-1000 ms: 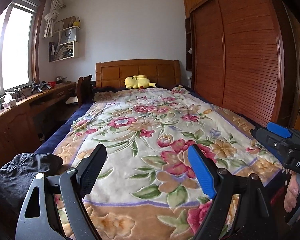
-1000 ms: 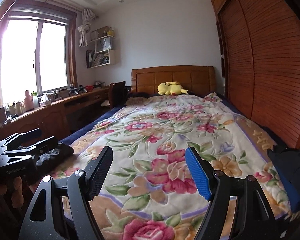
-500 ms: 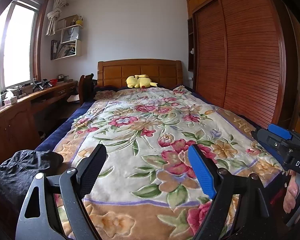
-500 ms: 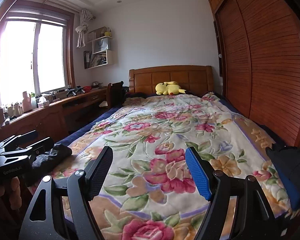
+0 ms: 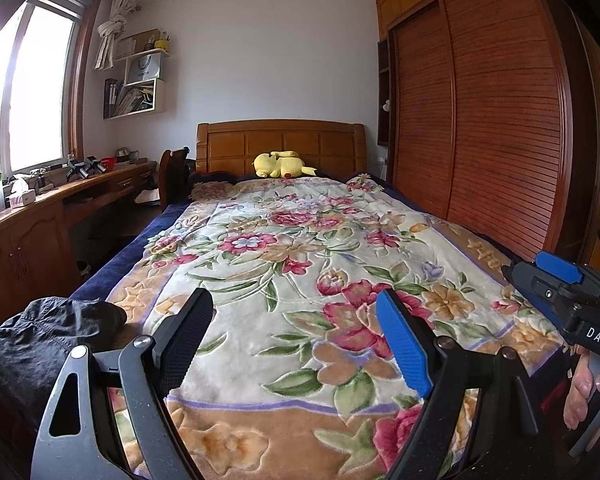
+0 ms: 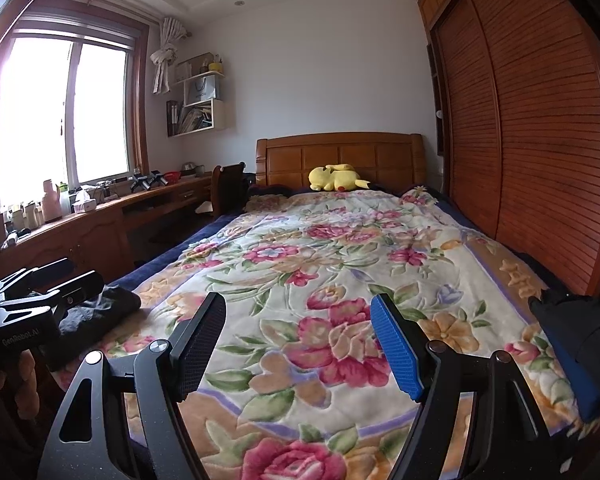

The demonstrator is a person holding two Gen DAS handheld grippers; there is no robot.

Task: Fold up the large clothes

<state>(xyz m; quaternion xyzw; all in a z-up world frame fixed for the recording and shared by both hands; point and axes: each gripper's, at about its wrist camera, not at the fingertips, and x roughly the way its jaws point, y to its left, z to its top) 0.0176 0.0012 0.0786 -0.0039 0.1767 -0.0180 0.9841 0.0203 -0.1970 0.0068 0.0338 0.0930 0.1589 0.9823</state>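
A dark crumpled garment (image 5: 40,336) lies at the bed's near left corner; it also shows in the right wrist view (image 6: 100,312). A dark blue folded cloth (image 6: 580,344) lies at the bed's near right edge. My left gripper (image 5: 296,340) is open and empty, held above the foot of the floral blanket (image 5: 300,256), to the right of the dark garment. My right gripper (image 6: 300,340) is open and empty, over the blanket (image 6: 340,260). Each gripper shows in the other's view: the right one (image 5: 572,304), the left one (image 6: 32,300).
A yellow plush toy (image 5: 280,165) lies by the wooden headboard (image 5: 280,144). A wooden wardrobe (image 5: 480,120) runs along the right side. A long desk (image 5: 40,216) with small items stands under the window at left, with a chair (image 5: 172,172) beside the bed.
Both views have tilted slightly upward and shifted a little; the grippers stay open and over the foot of the bed. Nothing on the bed has moved.
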